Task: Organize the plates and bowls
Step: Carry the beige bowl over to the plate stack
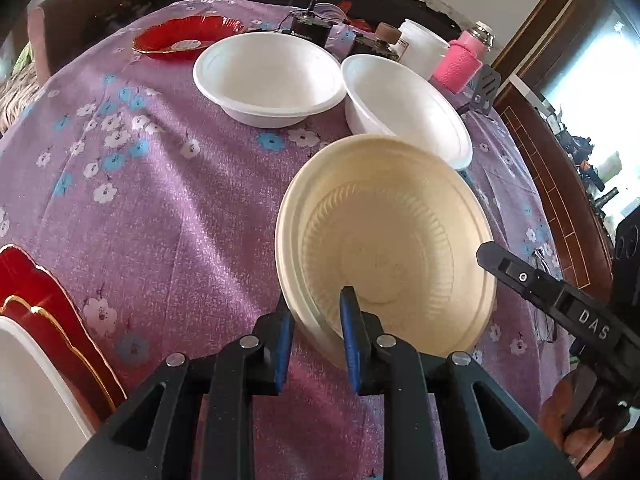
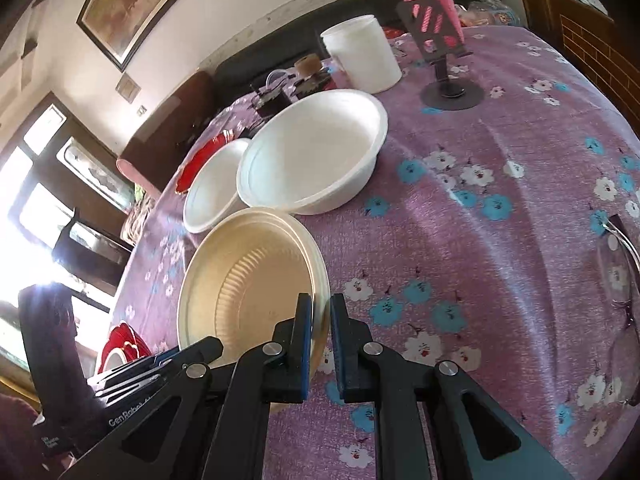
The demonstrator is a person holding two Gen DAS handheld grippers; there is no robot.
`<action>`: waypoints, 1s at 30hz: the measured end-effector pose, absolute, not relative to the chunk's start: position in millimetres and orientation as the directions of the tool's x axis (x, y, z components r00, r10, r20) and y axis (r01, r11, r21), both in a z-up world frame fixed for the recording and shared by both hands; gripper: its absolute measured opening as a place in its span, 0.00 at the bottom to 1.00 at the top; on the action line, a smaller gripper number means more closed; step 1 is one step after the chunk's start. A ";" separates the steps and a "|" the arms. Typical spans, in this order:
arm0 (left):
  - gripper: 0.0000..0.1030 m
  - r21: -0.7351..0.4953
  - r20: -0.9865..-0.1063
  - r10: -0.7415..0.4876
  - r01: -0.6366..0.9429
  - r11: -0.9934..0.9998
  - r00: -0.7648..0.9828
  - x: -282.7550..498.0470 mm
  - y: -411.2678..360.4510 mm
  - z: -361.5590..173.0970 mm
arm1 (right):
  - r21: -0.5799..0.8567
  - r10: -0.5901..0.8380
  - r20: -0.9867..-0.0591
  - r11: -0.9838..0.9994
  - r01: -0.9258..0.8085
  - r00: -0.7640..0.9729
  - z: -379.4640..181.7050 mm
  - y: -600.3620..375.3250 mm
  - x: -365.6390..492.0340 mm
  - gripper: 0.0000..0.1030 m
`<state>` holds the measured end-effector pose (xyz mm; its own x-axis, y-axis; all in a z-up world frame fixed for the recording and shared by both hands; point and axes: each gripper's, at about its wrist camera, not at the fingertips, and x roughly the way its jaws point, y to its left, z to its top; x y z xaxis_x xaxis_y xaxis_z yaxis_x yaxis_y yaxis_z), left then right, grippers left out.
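A cream bowl (image 1: 384,240) (image 2: 248,276), seemingly two nested, sits tilted on the purple flowered tablecloth (image 1: 180,220). My left gripper (image 1: 316,316) is shut on its near rim, one blue pad inside and one outside. My right gripper (image 2: 322,316) is shut on the rim at the opposite side, and its black finger shows in the left wrist view (image 1: 492,256). Behind stand two white bowls (image 1: 268,76) (image 1: 404,108), side by side, also in the right wrist view (image 2: 316,152) (image 2: 212,188). A red plate (image 1: 184,36) lies farther back.
A red gold-edged plate (image 1: 48,320) with a white dish (image 1: 24,380) on it lies at the near left. A white cup (image 2: 360,56), a pink bottle (image 1: 460,60), a phone stand (image 2: 444,60) and small jars crowd the far edge. Eyeglasses (image 2: 620,280) lie at the right.
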<state>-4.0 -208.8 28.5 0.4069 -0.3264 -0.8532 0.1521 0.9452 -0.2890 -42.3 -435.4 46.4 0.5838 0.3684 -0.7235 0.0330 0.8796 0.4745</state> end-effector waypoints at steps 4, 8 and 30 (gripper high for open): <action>0.24 -0.269 -0.850 -0.304 0.143 0.953 0.430 1.0 -212.0 27.5 | 0.487 0.380 -0.719 0.873 0.031 0.582 38.2 -435.7 -37.1 0.13; 0.28 -0.272 -0.854 -0.308 0.144 0.951 0.420 3.8 -215.4 17.4 | 0.490 0.391 -0.719 0.871 0.021 0.574 35.3 -430.7 -36.7 0.11; 0.25 -0.186 -0.738 -0.223 0.125 0.975 0.637 -51.5 -167.9 62.7 | 0.511 0.495 -0.592 0.841 -0.179 0.636 53.8 -388.4 -57.7 0.11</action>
